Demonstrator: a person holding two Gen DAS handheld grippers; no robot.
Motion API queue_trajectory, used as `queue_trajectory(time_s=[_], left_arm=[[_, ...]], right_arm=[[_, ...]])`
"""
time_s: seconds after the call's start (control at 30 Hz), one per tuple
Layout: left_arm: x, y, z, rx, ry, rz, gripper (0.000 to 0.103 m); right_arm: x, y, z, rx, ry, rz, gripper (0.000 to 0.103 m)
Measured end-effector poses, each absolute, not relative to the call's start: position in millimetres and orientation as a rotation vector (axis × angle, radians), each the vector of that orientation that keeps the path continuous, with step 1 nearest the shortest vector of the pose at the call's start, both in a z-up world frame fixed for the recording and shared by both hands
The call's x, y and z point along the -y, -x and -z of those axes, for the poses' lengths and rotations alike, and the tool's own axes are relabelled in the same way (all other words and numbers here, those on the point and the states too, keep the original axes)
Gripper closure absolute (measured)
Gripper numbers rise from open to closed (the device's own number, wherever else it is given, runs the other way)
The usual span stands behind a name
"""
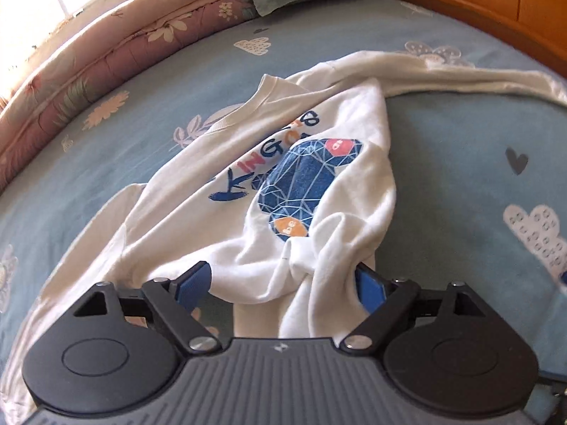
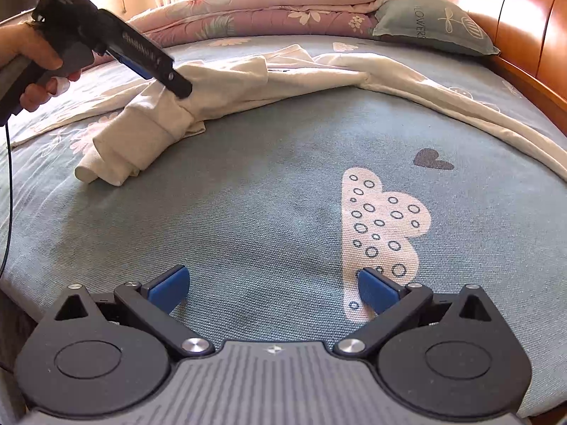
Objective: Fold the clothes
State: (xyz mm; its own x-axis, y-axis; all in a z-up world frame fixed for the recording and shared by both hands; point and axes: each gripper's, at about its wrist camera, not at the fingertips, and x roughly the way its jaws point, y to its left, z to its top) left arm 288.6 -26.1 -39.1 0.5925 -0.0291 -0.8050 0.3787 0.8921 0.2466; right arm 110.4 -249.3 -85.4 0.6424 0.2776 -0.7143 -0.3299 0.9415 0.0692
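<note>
The white sweatshirt (image 1: 269,163) lies crumpled on the bed (image 1: 460,163), its blue printed front facing up, the neckband pointing toward the folded quilt (image 1: 71,81) and one long sleeve (image 1: 460,74) trailing off toward the wooden headboard (image 1: 496,3). The near end of the garment is bunched into a twisted ridge, and that bunch sits right between the blue pads of my left claw (image 1: 283,279). The jaws stand spread wide; the right pad (image 1: 368,283) seems to brush the cloth, the left pad (image 1: 193,283) is clear of it, so I am not pinching anything there.

From my right side, I see the left claw (image 2: 177,85) angled down onto the rolled hem of the sweatshirt (image 2: 149,134), with my hand (image 2: 32,67) wrapped around its grip and a thin cable (image 2: 9,194) hanging beneath.

My right claw (image 2: 271,290) hovers over bare sheet, well apart from the garment, jaws spread with nothing between them; its right pad overlaps a pale cloud print (image 2: 382,212), near a dark heart (image 2: 430,159). A grey-green pillow (image 2: 432,24) leans by the headboard, next to the quilt.
</note>
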Motion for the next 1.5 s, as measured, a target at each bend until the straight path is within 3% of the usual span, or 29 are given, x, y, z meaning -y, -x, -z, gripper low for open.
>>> queue_trajectory(time_s=[0.3, 0.63, 0.87, 1.17, 1.27, 1.37, 1.47, 1.5], left_arm=[[-47, -335, 53, -0.98, -0.296, 0.1, 0.016], [-65, -337, 69, -1.012, -0.166, 0.123, 0.01], [-71, -334, 74, -0.998, -0.126, 0.147, 0.01], [-83, -333, 80, -0.995, -0.046, 0.184, 0.009], [-87, -334, 84, -0.991, -0.02, 0.195, 0.005], [-91, -335, 88, -0.995, 0.014, 0.202, 0.004], [-90, -335, 89, -0.988, 0.012, 0.207, 0.004], [-90, -335, 90, -0.986, 0.012, 0.207, 0.004]], right_arm=[[249, -109, 85, -0.803, 0.078, -0.342, 0.0], [248, -115, 82, -0.817, 0.044, -0.319, 0.0], [238, -157, 47, -0.762, -0.244, -0.593, 0.0], [206, -250, 101, -0.873, -0.745, -0.717, 0.012], [206, -261, 108, -0.852, -0.81, -0.693, 0.021], [205, -272, 113, -0.845, -0.848, -0.662, 0.04], [199, -280, 121, -0.849, -0.869, -0.62, 0.072], [197, -282, 125, -0.854, -0.873, -0.604, 0.088]])
